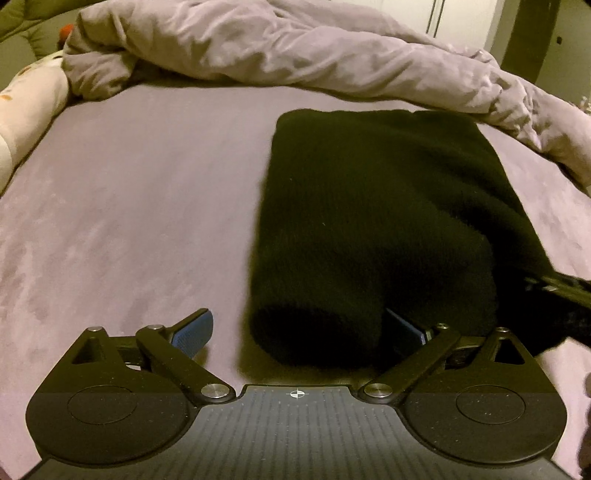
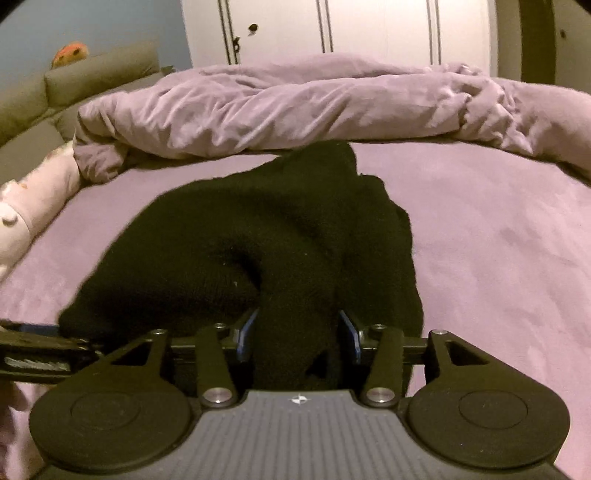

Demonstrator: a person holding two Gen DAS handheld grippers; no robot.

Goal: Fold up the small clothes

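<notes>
A black knitted garment (image 1: 376, 206) lies folded on the purple bed sheet (image 1: 129, 206). In the left wrist view its near rolled edge sits between the wide-open blue-padded fingers (image 1: 194, 332) of my left gripper (image 1: 299, 332), untouched by the left pad. In the right wrist view the same black garment (image 2: 258, 236) is bunched, and my right gripper (image 2: 297, 332) is shut on a thick fold of it. The right gripper's body shows at the right edge of the left view (image 1: 565, 291); the left gripper shows at the left edge of the right view (image 2: 33, 350).
A crumpled purple duvet (image 2: 295, 107) lies across the far side of the bed. A patterned pillow (image 2: 33, 199) sits at the left edge. A grey sofa (image 2: 74, 85) and white wardrobe doors (image 2: 332, 29) stand beyond.
</notes>
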